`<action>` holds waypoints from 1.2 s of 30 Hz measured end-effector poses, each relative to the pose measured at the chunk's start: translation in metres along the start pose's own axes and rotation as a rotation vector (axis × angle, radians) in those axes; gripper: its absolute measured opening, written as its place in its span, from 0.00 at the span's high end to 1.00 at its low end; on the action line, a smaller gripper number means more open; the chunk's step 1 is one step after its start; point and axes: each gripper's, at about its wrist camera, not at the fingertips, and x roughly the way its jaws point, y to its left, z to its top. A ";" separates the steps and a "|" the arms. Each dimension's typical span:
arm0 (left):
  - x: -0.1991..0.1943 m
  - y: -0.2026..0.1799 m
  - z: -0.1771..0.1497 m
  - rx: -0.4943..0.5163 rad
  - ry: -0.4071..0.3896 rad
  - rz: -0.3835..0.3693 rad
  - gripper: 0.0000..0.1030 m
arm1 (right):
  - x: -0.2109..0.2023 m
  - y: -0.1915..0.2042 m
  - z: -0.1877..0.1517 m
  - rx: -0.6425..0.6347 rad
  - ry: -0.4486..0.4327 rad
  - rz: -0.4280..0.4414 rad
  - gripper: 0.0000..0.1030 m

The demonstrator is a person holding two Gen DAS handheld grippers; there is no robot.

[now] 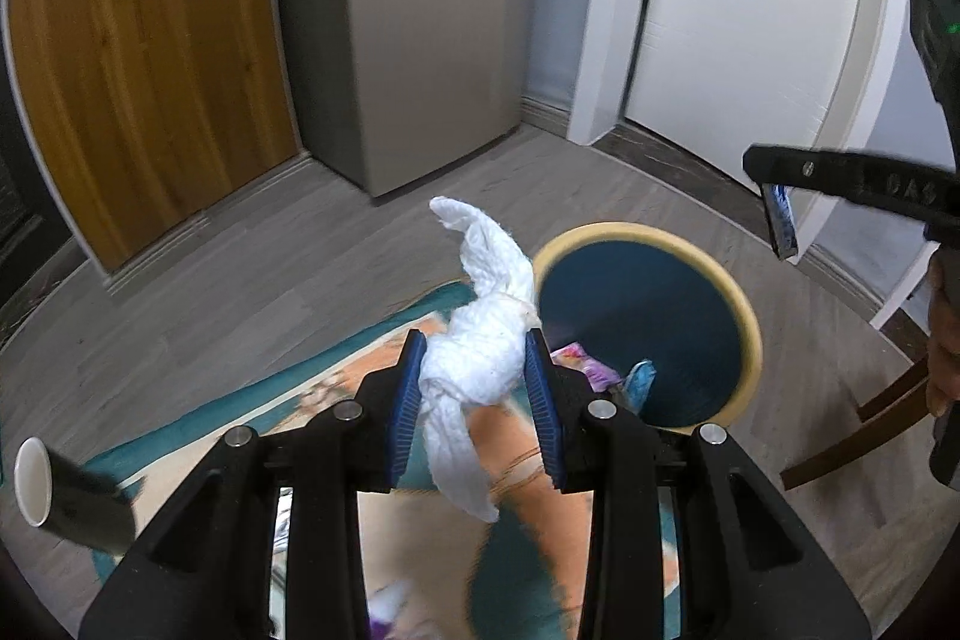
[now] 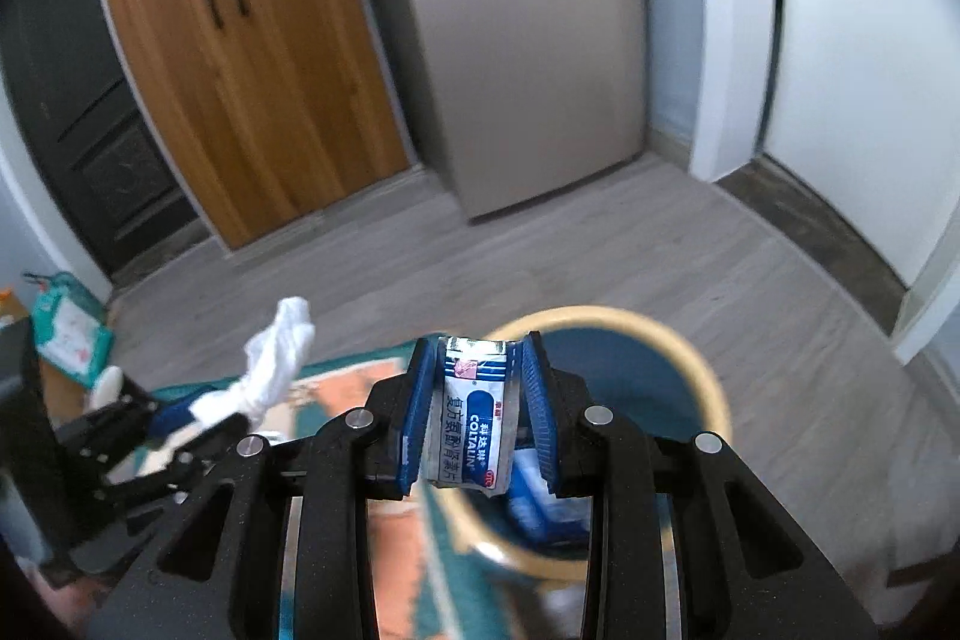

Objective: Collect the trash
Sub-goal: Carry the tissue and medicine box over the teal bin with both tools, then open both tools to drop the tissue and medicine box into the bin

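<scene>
— What have your claws got?
— My left gripper (image 1: 474, 370) pinches a crumpled white tissue (image 1: 480, 334), twisted, ends sticking out, beside the bin (image 1: 744, 304).
— And the right?
— My right gripper (image 2: 477, 400) clamps a blue-and-white packet (image 2: 474, 418) over the bin's rim; it reads "COLTALIN" with Chinese characters.

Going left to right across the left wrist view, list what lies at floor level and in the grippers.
paper cup → white tissue in the left gripper → trash bin → blue packet in the right gripper
</scene>
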 end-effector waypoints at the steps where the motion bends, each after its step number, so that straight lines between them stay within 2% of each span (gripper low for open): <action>1: 0.005 -0.008 0.003 0.008 0.000 -0.013 0.68 | 0.002 -0.008 -0.003 0.012 0.005 -0.007 0.69; 10: 0.043 -0.047 0.003 0.066 0.044 -0.039 0.68 | 0.038 -0.060 -0.027 0.135 0.123 -0.018 0.69; 15: 0.058 -0.061 0.002 0.080 0.065 -0.046 0.68 | 0.051 -0.071 -0.031 0.116 0.149 -0.043 0.69; 18: 0.066 -0.068 0.002 0.073 0.080 -0.079 0.68 | 0.058 -0.076 -0.035 0.101 0.164 -0.067 0.69; 25: 0.085 -0.089 -0.006 0.112 0.124 -0.093 0.68 | 0.071 -0.104 -0.046 0.162 0.219 -0.085 0.69; 32: 0.100 -0.096 -0.016 0.122 0.160 -0.105 0.68 | 0.078 -0.109 -0.049 0.229 0.239 -0.031 0.69; 34: 0.102 -0.098 -0.018 0.120 0.163 -0.118 0.67 | 0.078 -0.107 -0.049 0.228 0.228 -0.023 0.69; 35: 0.104 -0.099 -0.019 0.119 0.163 -0.123 0.64 | 0.078 -0.107 -0.049 0.230 0.219 -0.016 0.69; 36: 0.105 -0.100 -0.020 0.116 0.167 -0.130 0.57 | 0.078 -0.106 -0.048 0.234 0.204 -0.005 0.69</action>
